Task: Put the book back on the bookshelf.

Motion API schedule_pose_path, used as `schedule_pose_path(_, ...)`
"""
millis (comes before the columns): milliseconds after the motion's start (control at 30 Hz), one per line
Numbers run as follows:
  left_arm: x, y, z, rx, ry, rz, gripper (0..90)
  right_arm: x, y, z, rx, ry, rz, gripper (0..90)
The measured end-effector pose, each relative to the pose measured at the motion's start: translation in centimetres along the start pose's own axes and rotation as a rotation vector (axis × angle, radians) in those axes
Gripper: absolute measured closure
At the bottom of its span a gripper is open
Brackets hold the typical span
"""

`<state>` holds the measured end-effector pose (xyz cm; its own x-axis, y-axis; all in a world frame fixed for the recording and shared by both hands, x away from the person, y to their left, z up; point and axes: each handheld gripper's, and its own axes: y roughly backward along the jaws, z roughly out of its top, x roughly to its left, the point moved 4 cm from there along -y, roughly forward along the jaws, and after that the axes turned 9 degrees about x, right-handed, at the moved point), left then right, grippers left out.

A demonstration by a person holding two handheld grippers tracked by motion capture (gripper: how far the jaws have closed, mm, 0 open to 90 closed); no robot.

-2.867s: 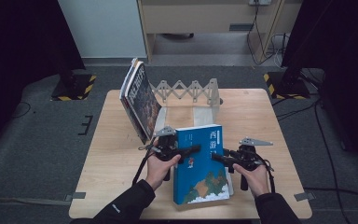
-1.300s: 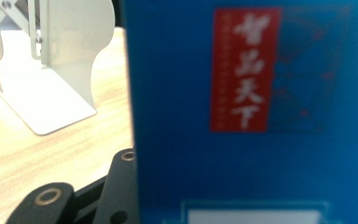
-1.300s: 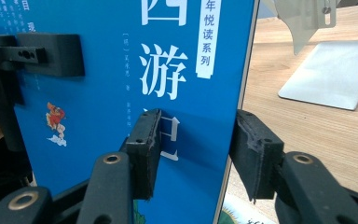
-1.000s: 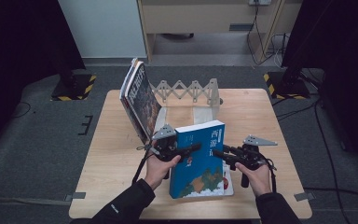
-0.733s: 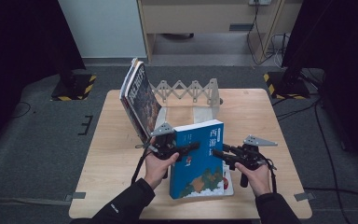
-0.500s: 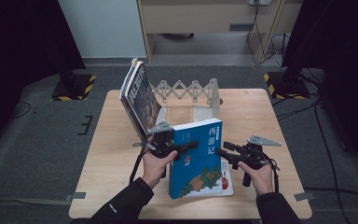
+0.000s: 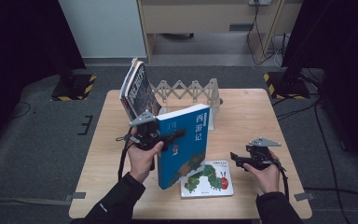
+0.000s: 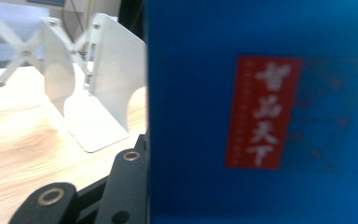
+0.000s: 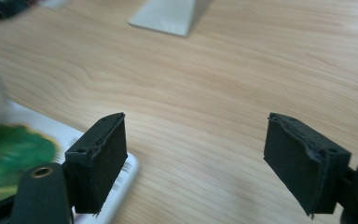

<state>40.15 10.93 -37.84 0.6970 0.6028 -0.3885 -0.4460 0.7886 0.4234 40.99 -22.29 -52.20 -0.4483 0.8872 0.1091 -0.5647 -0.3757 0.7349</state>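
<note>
Left claw [image 7: 179, 135] clamps the blue book [image 7: 184, 142], tilted up on the counter [image 7: 247, 107] before the white rack [image 7: 186, 90], while the right claw [image 7: 235, 158] has just been opening, nothing between its jaws.

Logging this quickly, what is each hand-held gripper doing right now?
Left hand-held gripper: shut on the blue book, lifted upright.
Right hand-held gripper: open, holding nothing; its jaws have just been opening.
</note>
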Motion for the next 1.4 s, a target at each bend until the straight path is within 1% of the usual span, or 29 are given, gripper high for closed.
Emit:
schedule_pose_path(33,0.2,0.3,0.1,-0.006,0.002,0.003,60.8,-0.4,-0.1,-0.3,0.019,0.001,-0.022,19.2)
schedule_pose_path(67,0.4,0.7,0.3,-0.016,0.003,0.013,60.8,-0.7,-0.1,-0.4,0.023,0.004,-0.038,18.7)
schedule_pose_path(100,0.5,0.9,0.4,-0.022,0.002,0.019,60.8,-1.2,-0.1,-0.6,0.039,-0.008,-0.059,18.6)
schedule_pose_path(133,0.7,1.4,0.7,-0.032,0.006,0.031,60.8,-1.5,-0.1,-0.8,0.046,-0.011,-0.067,18.6)
schedule_pose_path(200,1.0,2.0,1.0,-0.048,0.013,0.047,60.8,-2.3,-0.2,-1.5,0.083,-0.043,-0.075,18.3)
schedule_pose_path(233,1.2,2.4,1.2,-0.057,0.016,0.056,60.8,-2.6,-0.3,-1.8,0.1,-0.04,-0.079,18.1)
schedule_pose_path(300,1.6,3.3,1.5,-0.074,0.019,0.074,60.8,-3.2,-0.4,-2.3,0.131,-0.038,-0.104,17.4)
schedule_pose_path(333,1.7,3.5,1.6,-0.08,0.021,0.083,60.8,-3.6,-0.5,-2.5,0.135,-0.038,-0.121,16.2)
schedule_pose_path(400,2.2,4.1,1.9,-0.091,0.026,0.104,60.7,-4.1,-0.6,-2.6,0.141,-0.04,-0.139,13.5)
schedule_pose_path(433,2.4,4.3,1.9,-0.094,0.028,0.111,60.8,-4.2,-0.6,-2.8,0.15,-0.055,-0.155,12.4)
schedule_pose_path(467,2.6,4.5,2.0,-0.097,0.031,0.122,60.7,-4.3,-0.6,-2.9,0.159,-0.048,-0.159,11.9)
schedule_pose_path(567,3.1,5.1,2.2,-0.103,0.05,0.148,60.7,-4.6,-0.9,-3.3,0.185,-0.057,-0.161,10.9)
schedule_pose_path(633,3.5,5.4,2.3,-0.102,0.055,0.162,60.7,-4.8,-1.0,-3.6,0.195,-0.059,-0.165,9.7)
schedule_pose_path(667,3.6,5.6,2.4,-0.103,0.052,0.17,60.7,-4.8,-1.2,-3.7,0.187,-0.064,-0.169,8.4)
schedule_pose_path(700,3.7,5.7,2.6,-0.106,0.051,0.176,60.7,-4.8,-1.2,-3.7,0.188,-0.053,-0.174,8.2)
schedule_pose_path(733,3.8,5.8,2.7,-0.107,0.05,0.182,60.7,-4.9,-1.2,-3.7,0.186,-0.055,-0.175,7.4)
schedule_pose_path(833,4.2,5.7,3.1,-0.108,0.054,0.205,60.7,-4.8,-1.4,-3.8,0.17,-0.058,-0.177,4.3)
schedule_pose_path(900,4.4,5.3,3.5,-0.101,0.056,0.221,60.7,-4.9,-1.5,-3.9,0.157,-0.054,-0.178,3.4)
schedule_pose_path(967,4.5,4.8,3.9,-0.093,0.048,0.233,60.7,-4.9,-1.5,-3.9,0.15,-0.057,-0.176,2.6)
schedule_pose_path(1000,4.5,4.5,4.1,-0.091,0.045,0.236,60.7,-5.0,-1.6,-4.0,0.141,-0.05,-0.179,1.9)
schedule_pose_path(1133,4.9,3.6,4.8,-0.098,0.061,0.227,60.6,-5.1,-1.7,-4.1,0.112,-0.063,-0.186,0.4)
schedule_pose_path(1200,5.1,3.0,5.2,-0.096,0.061,0.229,60.7,-5.1,-1.8,-4.1,0.105,-0.065,-0.186,0.3)
schedule_pose_path(1300,5.1,2.2,5.8,-0.092,0.039,0.255,60.7,-5.1,-1.8,-4.1,0.103,-0.065,-0.187,0.3)
schedule_pose_path(1367,5.1,1.4,6.3,-0.088,0.015,0.284,60.7,-5.1,-1.8,-4.1,0.104,-0.064,-0.185,0.3)
schedule_pose_path(1400,5.1,1.2,6.4,-0.091,0.013,0.291,60.7,-5.1,-1.8,-4.1,0.104,-0.064,-0.185,0.3)
